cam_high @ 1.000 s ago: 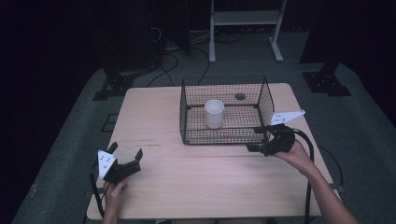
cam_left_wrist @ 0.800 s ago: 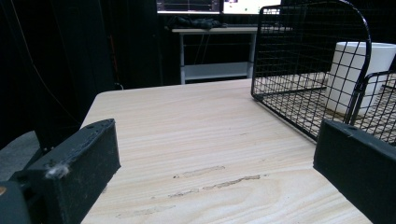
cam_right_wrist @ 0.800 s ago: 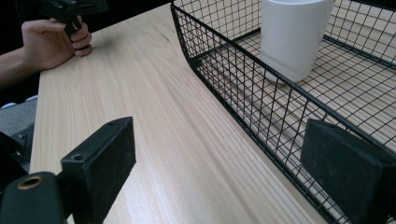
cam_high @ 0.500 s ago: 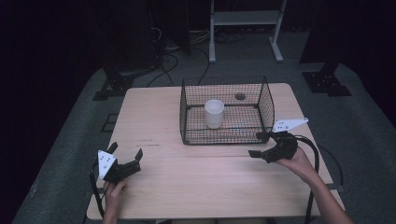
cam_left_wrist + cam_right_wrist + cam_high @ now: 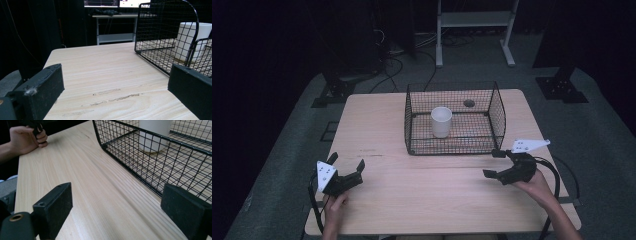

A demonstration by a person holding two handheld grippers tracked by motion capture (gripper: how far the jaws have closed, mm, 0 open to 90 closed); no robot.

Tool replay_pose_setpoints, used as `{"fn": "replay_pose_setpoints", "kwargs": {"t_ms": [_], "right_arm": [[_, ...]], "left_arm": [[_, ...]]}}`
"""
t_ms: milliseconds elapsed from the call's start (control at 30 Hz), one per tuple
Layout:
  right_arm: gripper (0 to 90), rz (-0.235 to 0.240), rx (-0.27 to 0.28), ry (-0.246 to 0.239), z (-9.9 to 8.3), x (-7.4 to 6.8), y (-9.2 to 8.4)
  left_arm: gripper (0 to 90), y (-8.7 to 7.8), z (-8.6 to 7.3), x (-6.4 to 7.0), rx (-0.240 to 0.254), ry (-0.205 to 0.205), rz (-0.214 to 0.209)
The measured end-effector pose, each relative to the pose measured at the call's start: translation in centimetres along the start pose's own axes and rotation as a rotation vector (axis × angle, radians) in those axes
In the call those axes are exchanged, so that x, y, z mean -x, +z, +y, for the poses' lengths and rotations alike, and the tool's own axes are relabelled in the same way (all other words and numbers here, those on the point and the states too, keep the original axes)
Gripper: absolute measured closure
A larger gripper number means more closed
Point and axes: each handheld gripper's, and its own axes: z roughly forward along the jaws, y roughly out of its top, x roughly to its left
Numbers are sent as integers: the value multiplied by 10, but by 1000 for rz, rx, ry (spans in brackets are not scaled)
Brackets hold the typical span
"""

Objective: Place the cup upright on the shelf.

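1 white cup [image 5: 441, 121] upright in wire basket [image 5: 497, 107], frame centre. Likely light, rigid, tippable; grip at rim. Left gripper [image 5: 346, 169] and right gripper [image 5: 496, 164]: jaws spread, empty.

White cup [image 5: 441, 121], black wire-grid basket [image 5: 498, 107], pale wood-grain table [image 5: 377, 125] (faint dark streaks), black claws, white marker plates.

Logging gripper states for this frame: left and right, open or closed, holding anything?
Left gripper: open, holding nothing.
Right gripper: open, holding nothing, beside the wire basket.
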Motion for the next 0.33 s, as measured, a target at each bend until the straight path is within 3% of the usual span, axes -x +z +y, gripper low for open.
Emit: {"fn": "replay_pose_setpoints", "kwargs": {"t_ms": [333], "right_arm": [[94, -37, 59, -5, -19, -12, -8]], "left_arm": [[0, 0, 0, 0, -1, -2, 2]]}}
